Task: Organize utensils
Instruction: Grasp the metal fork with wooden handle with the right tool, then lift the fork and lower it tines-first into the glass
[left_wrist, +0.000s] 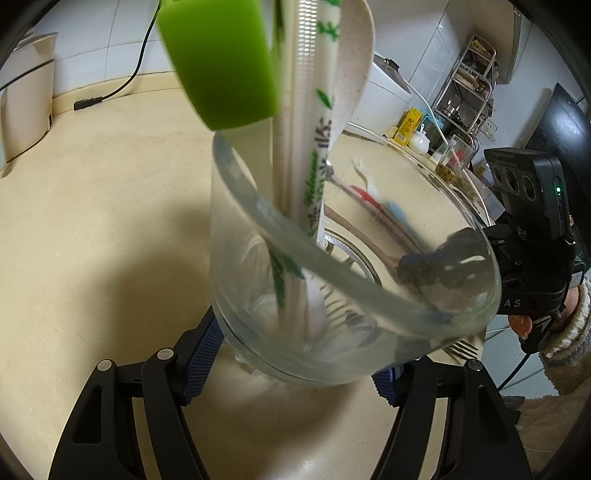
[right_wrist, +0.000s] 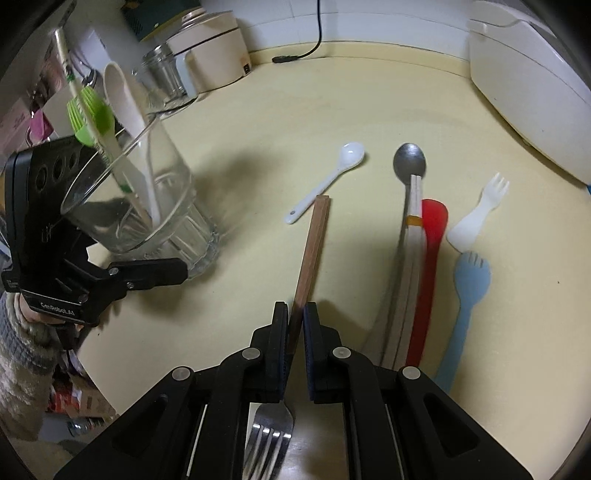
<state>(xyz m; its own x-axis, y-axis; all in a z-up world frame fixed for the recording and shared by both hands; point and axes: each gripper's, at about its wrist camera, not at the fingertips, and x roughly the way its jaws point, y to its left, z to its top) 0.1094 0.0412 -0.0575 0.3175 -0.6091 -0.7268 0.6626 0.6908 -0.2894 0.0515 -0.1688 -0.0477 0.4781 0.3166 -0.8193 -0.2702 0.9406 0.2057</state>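
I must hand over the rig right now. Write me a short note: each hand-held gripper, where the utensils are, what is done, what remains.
Left hand-held gripper: shut on the clear glass tumbler, tilted on the cream counter.
Right hand-held gripper: shut on the brown wooden chopsticks.
Done: green silicone brush, beige spatula and wrapped chopsticks stand in the tumbler.
Left on the counter: white ceramic spoon, metal spoon, red spoon, white spork, blue spork, metal fork.

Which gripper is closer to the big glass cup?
Left. The left gripper is shut on the glass cup, a finger on each side near its base. The right gripper is off to the side, shut on brown chopsticks.
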